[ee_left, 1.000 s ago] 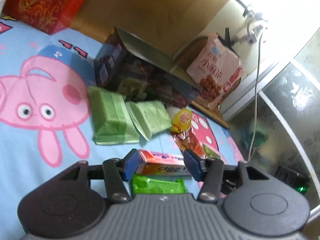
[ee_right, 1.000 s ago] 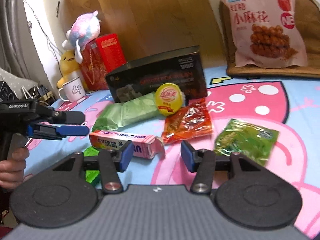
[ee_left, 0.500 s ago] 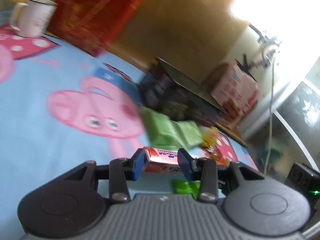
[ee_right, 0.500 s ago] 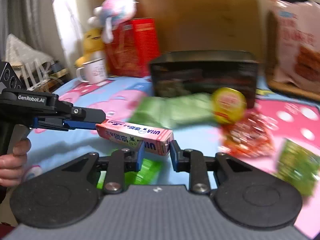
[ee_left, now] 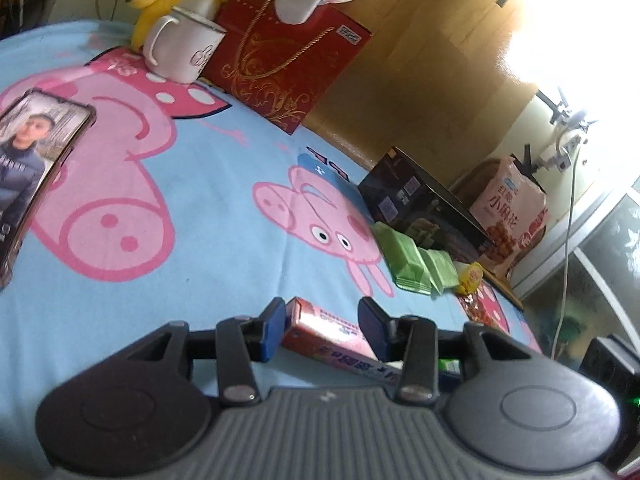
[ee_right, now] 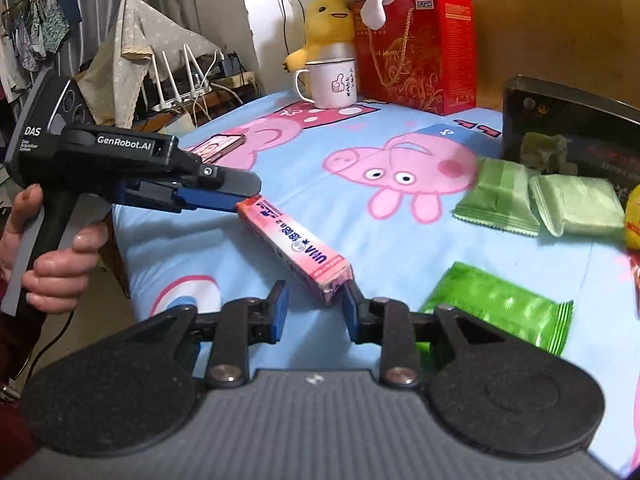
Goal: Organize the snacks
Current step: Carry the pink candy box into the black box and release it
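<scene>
A long pink snack box lies slanted over the blue cartoon-pig cloth. My left gripper has one end of the box between its blue fingers; from the right wrist view its fingers meet the box's far end. My right gripper is open around the near end, the right finger touching it, the left finger apart. Two pale green packets, a bright green packet and a yellow round snack lie to the right.
A dark box stands behind the green packets. A red gift box, white mug and plush toys sit at the back. A phone lies on the cloth at left. A pink snack bag leans far right.
Both grippers swung left with the pink box. The right gripper's fingers have opened from a grip on the box. The box's near end has dropped lower.
</scene>
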A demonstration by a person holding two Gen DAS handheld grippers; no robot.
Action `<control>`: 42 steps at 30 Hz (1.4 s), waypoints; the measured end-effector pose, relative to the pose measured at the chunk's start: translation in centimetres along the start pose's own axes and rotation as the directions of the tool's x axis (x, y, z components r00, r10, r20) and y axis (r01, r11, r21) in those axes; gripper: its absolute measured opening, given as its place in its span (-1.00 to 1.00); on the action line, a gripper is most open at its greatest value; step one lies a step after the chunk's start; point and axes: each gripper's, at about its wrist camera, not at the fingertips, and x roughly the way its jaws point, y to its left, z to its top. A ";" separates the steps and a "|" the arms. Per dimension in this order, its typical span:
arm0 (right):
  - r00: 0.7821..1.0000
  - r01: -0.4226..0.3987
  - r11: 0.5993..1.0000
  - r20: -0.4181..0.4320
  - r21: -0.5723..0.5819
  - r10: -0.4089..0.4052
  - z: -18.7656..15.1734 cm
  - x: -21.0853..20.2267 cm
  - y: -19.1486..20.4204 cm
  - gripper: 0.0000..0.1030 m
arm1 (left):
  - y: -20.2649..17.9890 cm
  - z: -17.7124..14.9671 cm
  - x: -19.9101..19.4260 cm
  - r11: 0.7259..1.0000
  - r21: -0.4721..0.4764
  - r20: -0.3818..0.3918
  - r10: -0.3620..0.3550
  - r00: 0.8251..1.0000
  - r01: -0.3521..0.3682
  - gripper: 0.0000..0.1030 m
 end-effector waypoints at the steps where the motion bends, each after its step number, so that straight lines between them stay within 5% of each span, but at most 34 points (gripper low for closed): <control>1: 1.000 0.000 1.000 -0.001 0.008 0.000 0.0 0.0 -0.1 -0.29 | -0.1 0.0 0.0 1.000 0.009 0.000 0.003 1.000 -0.003 -0.17; 8: 0.999 0.040 0.999 0.008 -0.014 -0.040 0.2 0.4 0.1 -0.28 | -1.2 -1.2 0.3 0.999 0.041 -0.008 -0.006 1.000 0.006 -0.12; 14: 0.991 0.132 0.991 0.010 0.022 -0.132 -1.2 -2.4 -1.9 -0.34 | -4.3 -2.5 2.5 0.991 0.085 -0.085 -0.092 0.992 0.099 -0.12; 19: 0.970 0.238 0.967 0.020 0.097 -0.241 -3.2 -6.2 -4.1 -0.35 | -8.6 -4.0 5.6 0.971 0.143 -0.184 -0.165 0.969 0.193 -0.12; 24: 0.946 0.315 0.936 0.032 0.156 -0.324 -4.5 -8.6 -6.1 -0.35 | -12.4 -4.6 8.5 0.953 0.236 -0.214 -0.138 0.967 0.188 -0.12; 29: 0.944 0.310 0.932 0.051 0.190 -0.325 -5.1 -9.4 -6.7 -0.35 | -12.5 -4.1 8.7 0.963 0.195 -0.234 -0.140 0.962 0.187 -0.12; 34: 0.954 0.234 0.948 0.138 0.218 -0.267 -3.2 -10.2 -7.1 -0.35 | -12.3 -1.8 7.8 0.969 0.177 -0.198 -0.138 0.971 0.173 -0.12; 42: 0.903 0.282 0.943 0.284 0.177 -0.323 4.3 -8.5 -11.0 -0.35 | -15.8 6.5 10.9 0.952 0.275 -0.033 -0.129 0.991 0.133 -0.12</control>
